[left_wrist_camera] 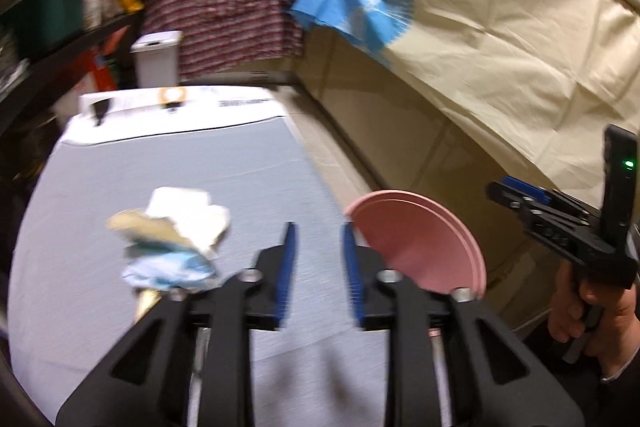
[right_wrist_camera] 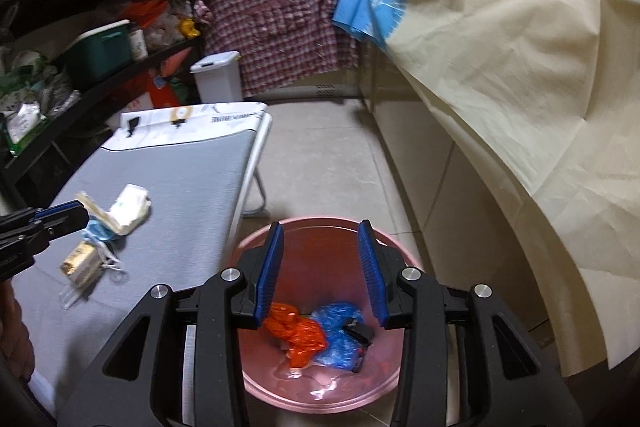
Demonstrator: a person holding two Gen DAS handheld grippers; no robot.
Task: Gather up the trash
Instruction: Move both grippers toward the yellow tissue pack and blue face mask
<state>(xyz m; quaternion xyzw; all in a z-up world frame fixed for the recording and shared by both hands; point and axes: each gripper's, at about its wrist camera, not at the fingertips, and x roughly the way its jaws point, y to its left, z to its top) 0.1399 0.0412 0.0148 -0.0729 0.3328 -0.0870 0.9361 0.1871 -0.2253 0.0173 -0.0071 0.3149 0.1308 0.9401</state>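
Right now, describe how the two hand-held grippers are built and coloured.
Each hand-held gripper, left and right, has black angular arms with triangular cut-outs, silver bolts and flat blue ribbed fingers. The right one carries a small green light. A dark sleeve shows behind it.

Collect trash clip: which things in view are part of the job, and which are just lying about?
Part of the job:
- pink round plastic bin, holding crumpled orange and blue plastic bags
- pile of white paper wrappers and a blue face mask on the grey padded board

Just lying about:
- white lidded bin
- checked red shirt
- cream cloth
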